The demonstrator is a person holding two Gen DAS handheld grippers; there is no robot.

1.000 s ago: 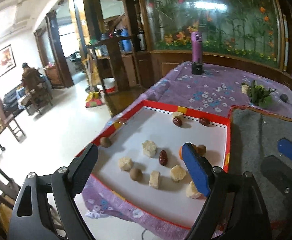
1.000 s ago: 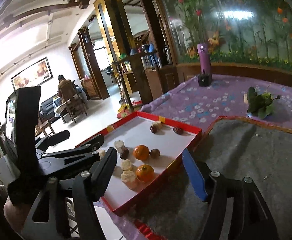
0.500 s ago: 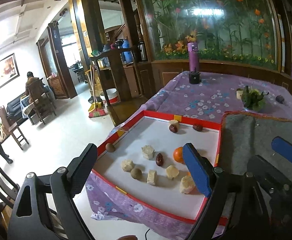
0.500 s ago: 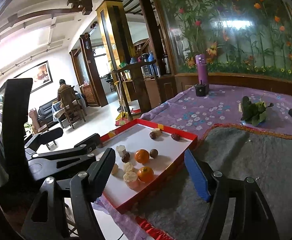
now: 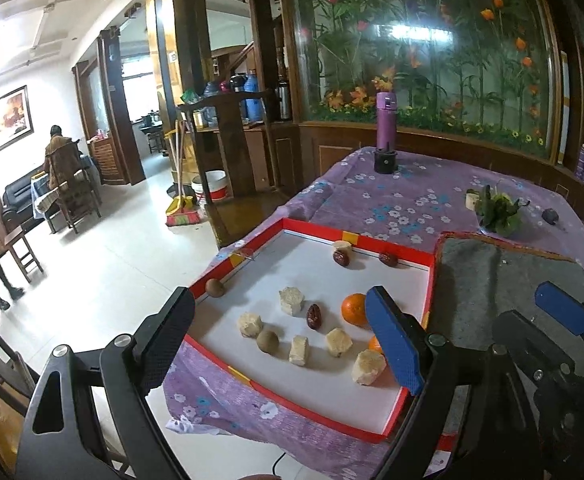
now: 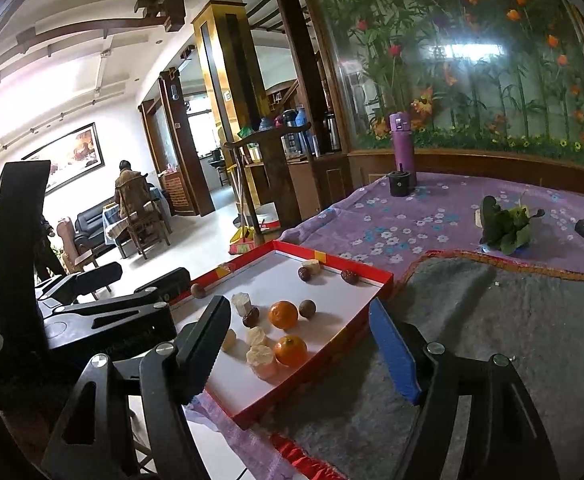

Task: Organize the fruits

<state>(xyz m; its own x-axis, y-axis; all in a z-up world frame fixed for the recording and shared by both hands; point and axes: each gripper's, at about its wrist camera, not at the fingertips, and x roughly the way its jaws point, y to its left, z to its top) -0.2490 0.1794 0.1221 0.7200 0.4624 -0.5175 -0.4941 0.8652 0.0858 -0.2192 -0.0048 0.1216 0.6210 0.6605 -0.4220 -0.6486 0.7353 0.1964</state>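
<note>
A red-rimmed white tray (image 5: 428, 268) (image 6: 378, 290) lies on the purple table near its left edge. In it lie two oranges (image 5: 354, 309) (image 6: 283, 314), red dates (image 5: 314, 316), brown round fruits (image 5: 267, 339) and several pale cut chunks (image 5: 291, 301). One brown fruit (image 5: 215, 288) sits at the tray's left rim. My left gripper (image 5: 279, 346) is open and empty, held above the tray's near side. My right gripper (image 6: 304, 350) is open and empty, near the tray's right rim; the left gripper's fingers (image 6: 163, 280) show at its left.
A grey felt mat (image 5: 488, 280) (image 6: 512, 332) lies right of the tray. Farther back stand a purple bottle (image 5: 386, 112), a black cup (image 5: 385, 161) and a small green plant (image 5: 496, 210). The table edge drops to the floor on the left.
Both grippers have pulled back and risen a little, so the tray looks smaller and lower. Both stay open. The fruits have not moved.
</note>
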